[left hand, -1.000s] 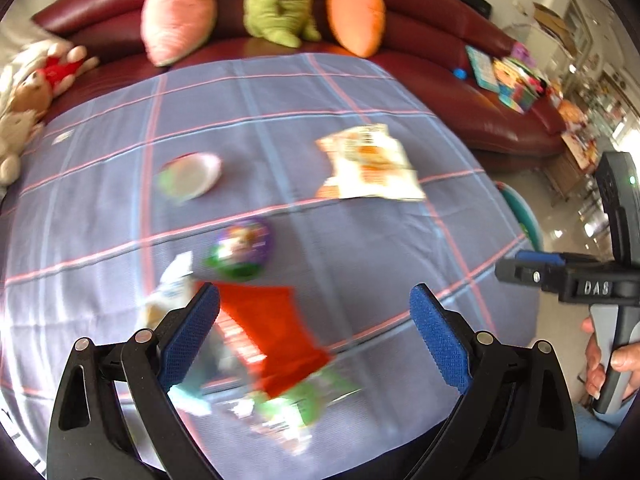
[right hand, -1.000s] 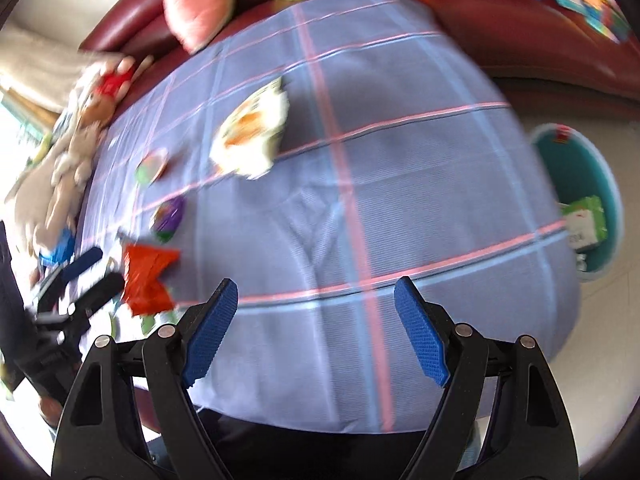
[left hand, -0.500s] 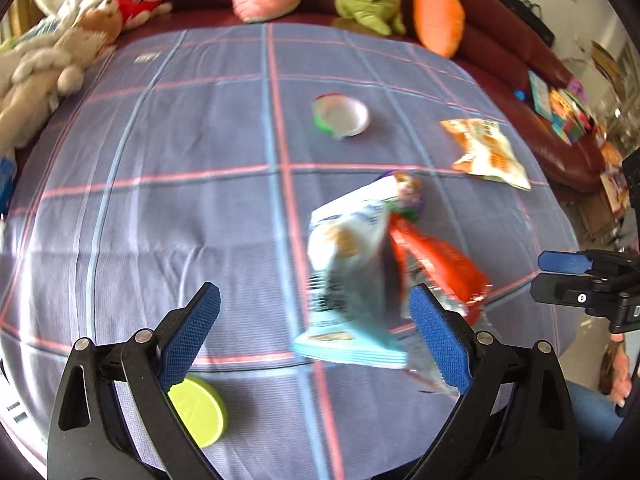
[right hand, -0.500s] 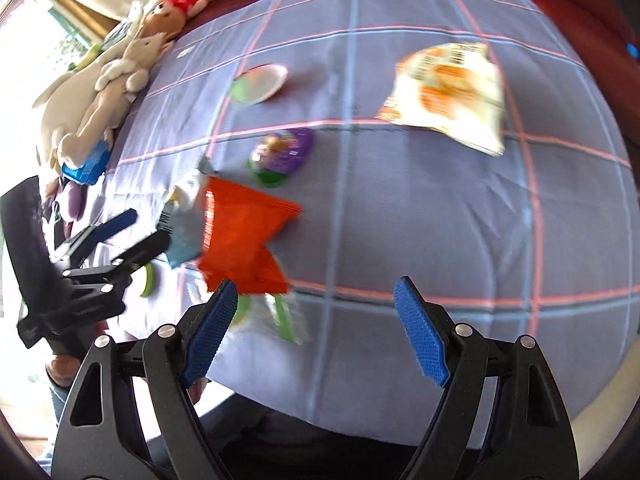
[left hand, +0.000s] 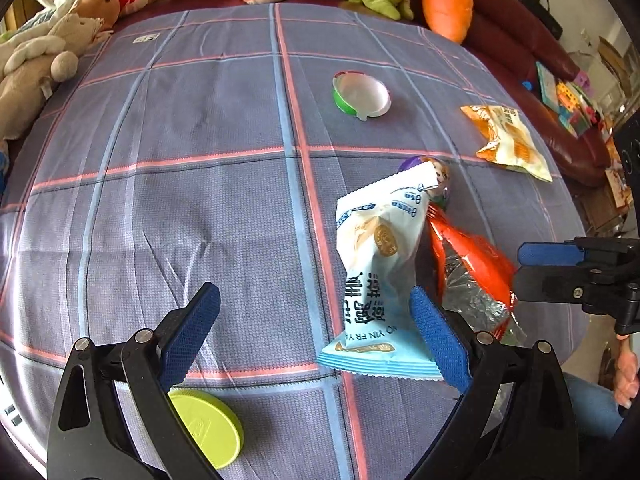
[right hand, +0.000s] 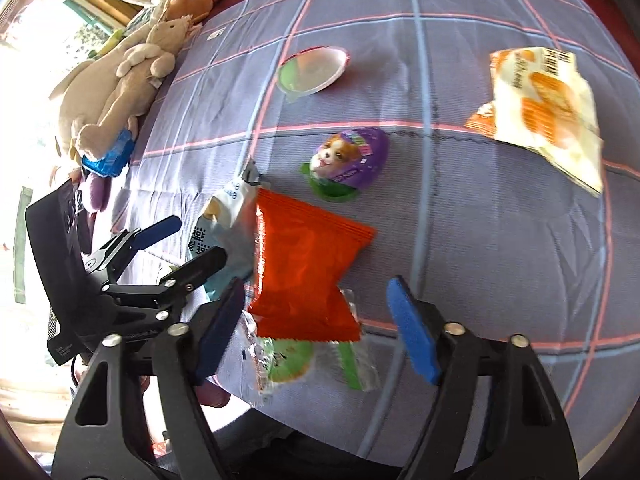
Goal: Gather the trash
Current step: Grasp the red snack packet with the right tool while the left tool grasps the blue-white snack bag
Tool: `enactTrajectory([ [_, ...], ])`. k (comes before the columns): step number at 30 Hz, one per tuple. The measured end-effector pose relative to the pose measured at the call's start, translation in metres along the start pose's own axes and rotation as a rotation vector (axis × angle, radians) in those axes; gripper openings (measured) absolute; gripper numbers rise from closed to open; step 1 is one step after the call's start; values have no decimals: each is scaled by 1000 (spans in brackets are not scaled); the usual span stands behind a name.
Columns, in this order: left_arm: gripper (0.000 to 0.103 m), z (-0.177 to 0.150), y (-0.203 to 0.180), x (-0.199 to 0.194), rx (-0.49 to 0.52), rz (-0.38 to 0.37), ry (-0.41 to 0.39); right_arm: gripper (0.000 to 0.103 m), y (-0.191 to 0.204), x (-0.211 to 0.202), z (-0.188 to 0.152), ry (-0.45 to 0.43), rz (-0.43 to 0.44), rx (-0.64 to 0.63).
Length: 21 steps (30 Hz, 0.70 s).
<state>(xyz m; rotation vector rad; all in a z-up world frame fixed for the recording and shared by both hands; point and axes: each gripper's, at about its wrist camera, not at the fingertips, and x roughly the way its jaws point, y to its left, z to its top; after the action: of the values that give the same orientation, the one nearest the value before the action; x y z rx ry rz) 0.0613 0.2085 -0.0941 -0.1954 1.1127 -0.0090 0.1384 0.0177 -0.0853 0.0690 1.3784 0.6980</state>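
The right tool (right hand: 316, 320) is closing around the red packet (right hand: 304, 272), not yet pinching; light, crinkly, slippery, best gripped mid-body; the left tool (left hand: 316, 336) stands released.

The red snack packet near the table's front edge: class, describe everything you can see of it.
The red snack packet is a glossy orange-red foil pouch with crimped, serrated end seals and a silvery inside showing at one torn end. It looks empty and crumpled, lying flat on the checked tablecloth. It overlaps a clear green-printed wrapper and abuts the pale blue packet. It lies between the closing pads of the right claw, untouched.
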Motion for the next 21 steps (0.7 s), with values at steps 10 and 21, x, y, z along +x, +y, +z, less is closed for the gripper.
enactTrajectory([
  [10, 95, 0, 0, 9, -5, -2, 23, 26, -1, 21, 3, 20, 44, -17],
  [21, 23, 9, -35, 7, 33, -14, -16, 26, -47, -21, -10, -101, -48, 63],
])
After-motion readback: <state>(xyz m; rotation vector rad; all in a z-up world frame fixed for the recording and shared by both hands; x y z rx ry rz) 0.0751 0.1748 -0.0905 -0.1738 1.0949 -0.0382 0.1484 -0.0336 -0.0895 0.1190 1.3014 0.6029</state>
